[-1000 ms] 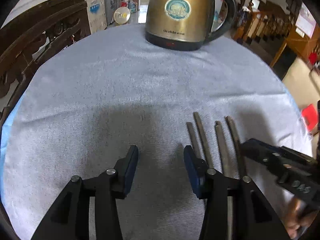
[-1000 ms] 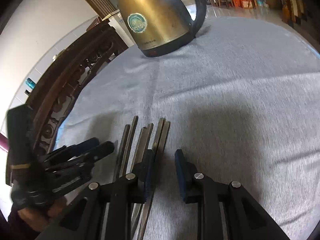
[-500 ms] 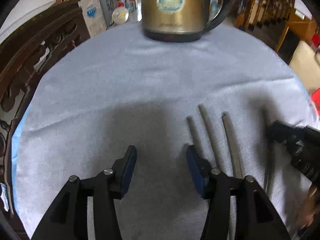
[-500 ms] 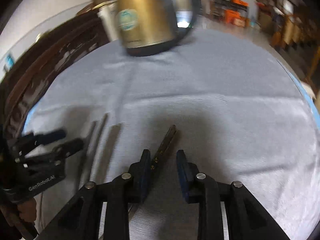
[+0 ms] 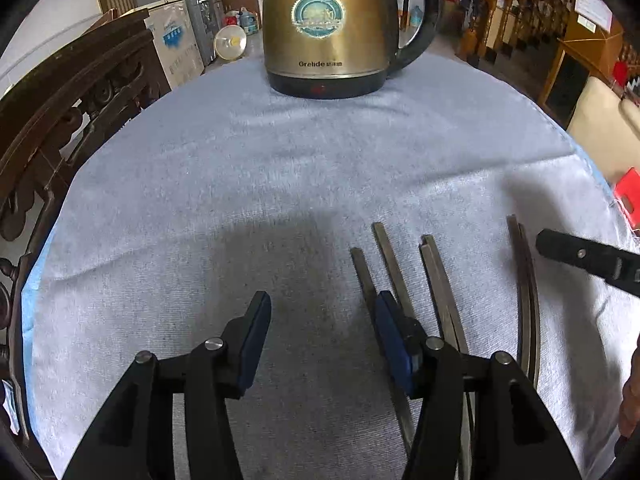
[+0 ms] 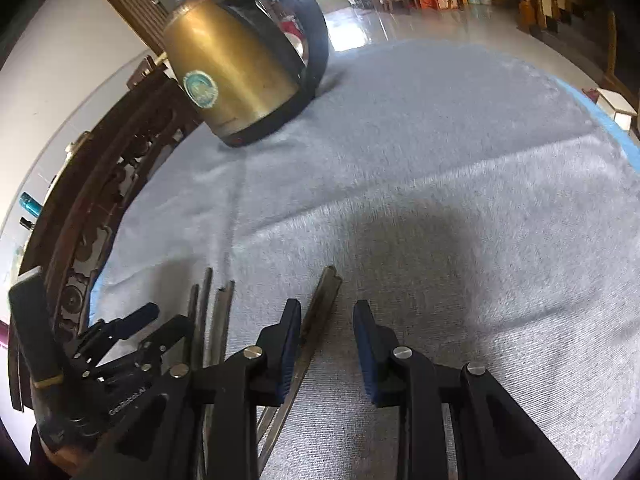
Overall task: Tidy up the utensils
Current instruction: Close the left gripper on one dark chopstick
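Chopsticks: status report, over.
Left gripper open, jaws just opening, empty. Right gripper open above one chopstick pair, not gripped. Other chopsticks beside, on cloth. Kettle far back, nothing blocking.

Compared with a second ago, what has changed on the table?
One chopstick pair moved right with the right gripper, away from the other chopsticks; it lies between open jaws. The left gripper has just been opening, nothing between its jaws. Other chopsticks and kettle stayed.

Dark metal chopsticks (image 5: 394, 266) flat on grey cloth: 4 grouped side by side, 1 pair (image 6: 318, 308) apart.
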The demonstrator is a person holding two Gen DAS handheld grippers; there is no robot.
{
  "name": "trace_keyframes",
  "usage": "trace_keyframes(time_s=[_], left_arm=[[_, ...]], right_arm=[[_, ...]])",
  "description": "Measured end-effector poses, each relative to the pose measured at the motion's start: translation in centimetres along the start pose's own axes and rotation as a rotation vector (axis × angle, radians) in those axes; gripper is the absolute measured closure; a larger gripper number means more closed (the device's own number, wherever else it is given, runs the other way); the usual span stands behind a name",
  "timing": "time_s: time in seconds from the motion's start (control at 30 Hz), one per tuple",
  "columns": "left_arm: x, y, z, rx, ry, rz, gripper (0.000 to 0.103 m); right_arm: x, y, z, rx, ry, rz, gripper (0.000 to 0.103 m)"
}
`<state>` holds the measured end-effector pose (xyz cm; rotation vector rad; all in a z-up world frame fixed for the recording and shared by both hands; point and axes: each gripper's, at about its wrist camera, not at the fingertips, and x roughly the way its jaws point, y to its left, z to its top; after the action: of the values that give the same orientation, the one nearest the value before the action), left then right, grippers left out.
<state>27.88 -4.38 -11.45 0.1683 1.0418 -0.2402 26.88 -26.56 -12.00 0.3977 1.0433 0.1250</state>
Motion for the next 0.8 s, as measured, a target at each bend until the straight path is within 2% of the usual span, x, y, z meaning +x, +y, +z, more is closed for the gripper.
trace_keyframes(time_s=[0.17,0.2,0.33,0.37,0.43,0.5,0.63,0.8], left_arm=[[-0.5,0.3,-0.3,0.010,0.009,0.028,0.046],[0.5,0.5,-0.2,0.012,0.027,0.045,0.046],[0.3,1.2,-0.4,-0.033,0.032,0.017,0.046],[0.1,1.5,-0.5,-0.057,0.040,-0.004,0.046],[-0.3,1.7,-0.6,-0.063,0.036,0.000,0.046],[-0.9,1.9,-0.9,-0.068,0.022,0.004,0.046],[-1.4,1.4,-0.4,-0.065,0.002,-0.027,0.046],[-1.1,0.2,-0.5,-0.024,0.017,-0.021,0.046]], right_arm=[[1.5,2.2,-0.6,-0.098,0.006,-0.114,0.075],[1.7,2.9,-0.7,-0.126,0.004,-0.128,0.075],[3.0,6.2,-1.1,-0.285,0.000,-0.207,0.072],[3.1,6.2,-1.0,-0.292,0.004,-0.212,0.071],[2.6,5.2,-1.0,-0.244,0.007,-0.170,0.071],[1.6,3.6,-0.8,-0.165,0.008,-0.084,0.071],[-0.6,1.5,-0.5,-0.059,-0.015,-0.019,0.071],[0.3,0.8,-0.1,-0.016,0.030,-0.061,0.071]])
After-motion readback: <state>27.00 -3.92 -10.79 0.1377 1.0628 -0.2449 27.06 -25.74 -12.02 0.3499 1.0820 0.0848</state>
